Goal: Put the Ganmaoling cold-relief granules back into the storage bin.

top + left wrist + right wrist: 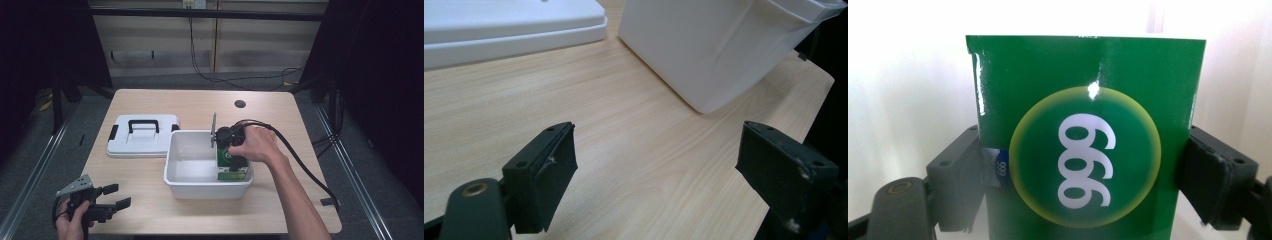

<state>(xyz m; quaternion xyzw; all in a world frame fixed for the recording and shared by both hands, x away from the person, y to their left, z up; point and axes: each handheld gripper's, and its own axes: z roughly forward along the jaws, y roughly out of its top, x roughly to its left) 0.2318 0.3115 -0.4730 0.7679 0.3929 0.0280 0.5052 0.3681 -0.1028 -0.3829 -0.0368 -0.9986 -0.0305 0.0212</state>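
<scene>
So the right gripper (pixel 231 150) is down inside the white bin (pixel 187 185) at centre frame in the high view, jaws clamped on either side of a green box (pixel 1088 140) with "999" in a yellow-ringed circle. The box sits hard against the bin's right wall, toward the lower right corner of the bin, so there's basically no slack on that side; the left half of the bin floor is open. In the right gripper view the bin's white walls sit close behind the box.

The left gripper (pixel 107 197) is at the lower left of the high view, near the table's front edge, jaws spread wide with nothing between them. Its own view has bare wood between the jaws, and the bin's outer corner (pixel 704 55) at upper right, well apart from them.

The white lid (pixel 142 145) with its black handle lies flat just left of the bin, nearly touching it.

The table (pixel 280 200) is light wood with rounded corners and a small dark hole (pixel 240 104) near the far edge. Grey floor around it, cables trailing at the back, dark curtains on both sides
</scene>
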